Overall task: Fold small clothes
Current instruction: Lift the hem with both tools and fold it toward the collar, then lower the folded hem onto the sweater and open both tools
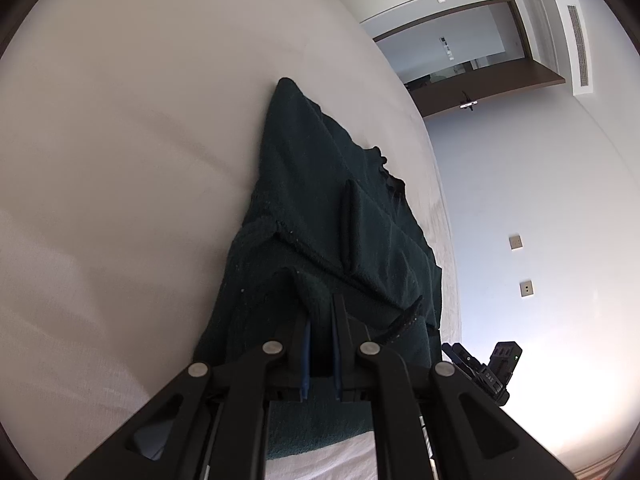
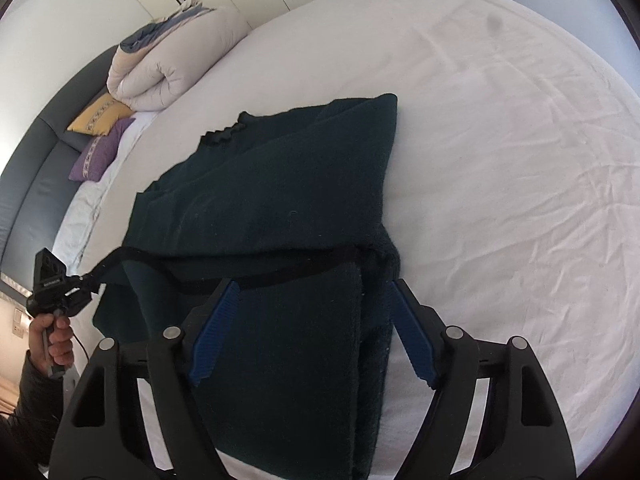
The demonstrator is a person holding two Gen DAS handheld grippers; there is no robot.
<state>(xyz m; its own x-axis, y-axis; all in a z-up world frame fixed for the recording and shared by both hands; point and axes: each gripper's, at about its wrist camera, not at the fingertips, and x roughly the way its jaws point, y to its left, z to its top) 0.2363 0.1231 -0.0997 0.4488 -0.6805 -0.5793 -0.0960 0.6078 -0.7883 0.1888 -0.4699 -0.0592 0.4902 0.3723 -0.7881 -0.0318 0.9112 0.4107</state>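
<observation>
Slippage is the main risk: the dark green garment (image 2: 272, 200) lies partly folded on the bed (image 2: 500, 160), its black-trimmed hem pinched in the left tool (image 1: 320, 312). The right tool (image 2: 312, 292), jaws apart, straddles the fold; snagging could drag layers askew.

On the white bed (image 2: 500, 152) a dark green garment (image 2: 272, 200) lies partly folded, the right gripper (image 2: 312, 292) spread wide astride its near folded edge, the left gripper (image 2: 86, 286) pinching its black trim at the left corner.
</observation>
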